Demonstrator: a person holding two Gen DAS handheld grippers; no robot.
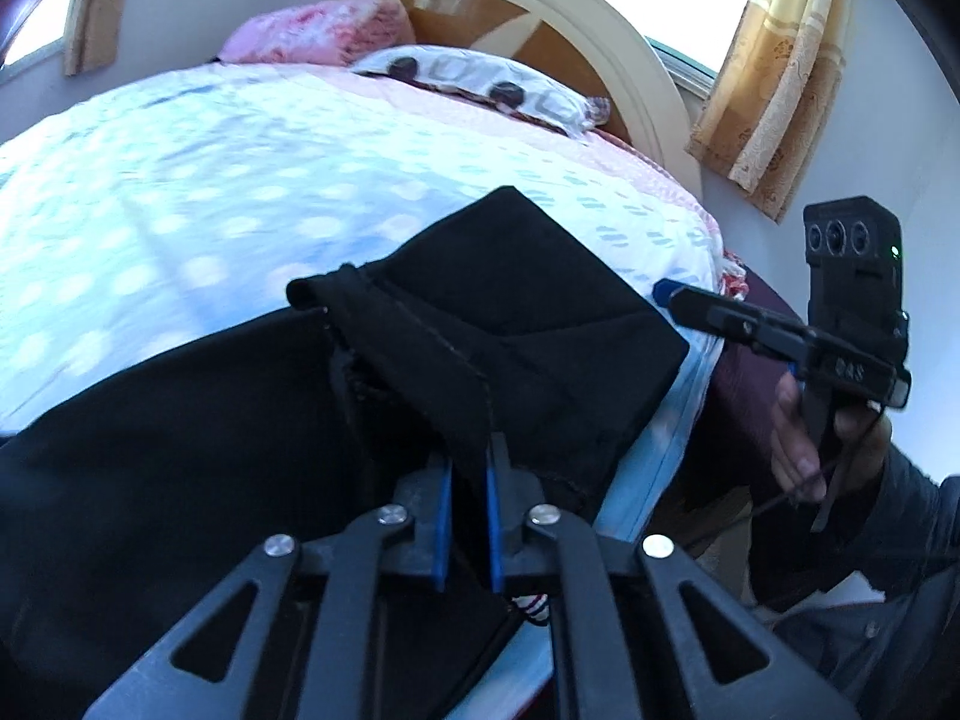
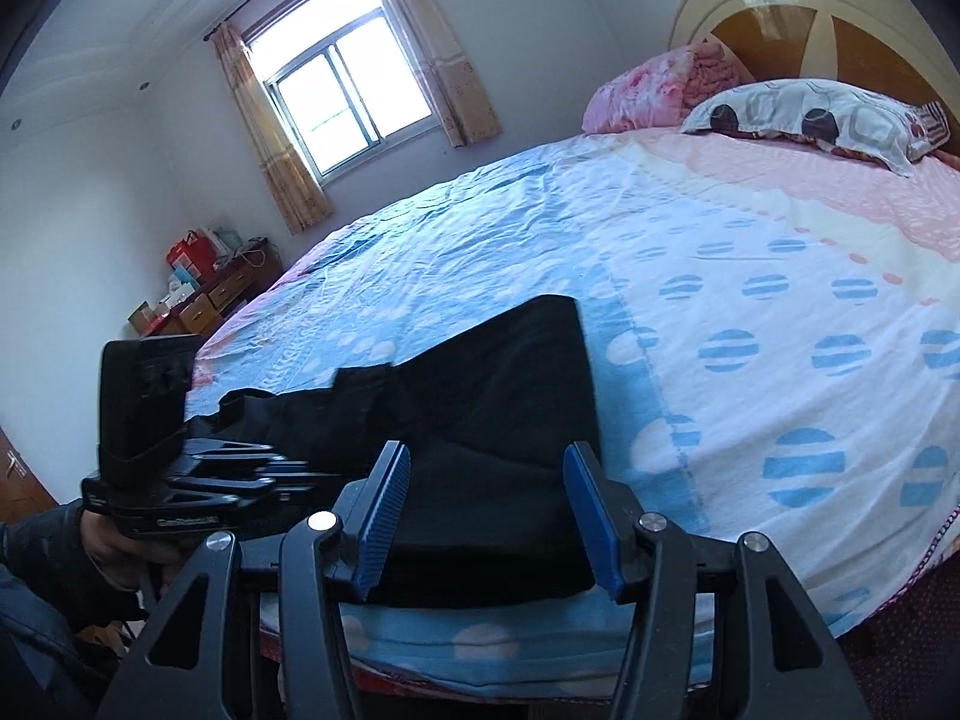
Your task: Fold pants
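Gripping a raised flap of the black pants (image 1: 456, 348) in our left gripper (image 1: 468, 468), we are keeping its blue pads clenched on the dark cloth, the tool tilting downward over the near edge of the bed (image 1: 240, 180). The pants are lying spread along that near edge, ahead of and under both tongs, with the pinched flap standing up just in front of the left pads. Our right gripper (image 2: 489, 474) is hovering level with the left, its jaws standing apart and nothing pressed between them; a folded part of the pants is showing in the gap beyond them. Our right hand (image 1: 798, 426) is wrapping its handle, to the right of the left tongs.
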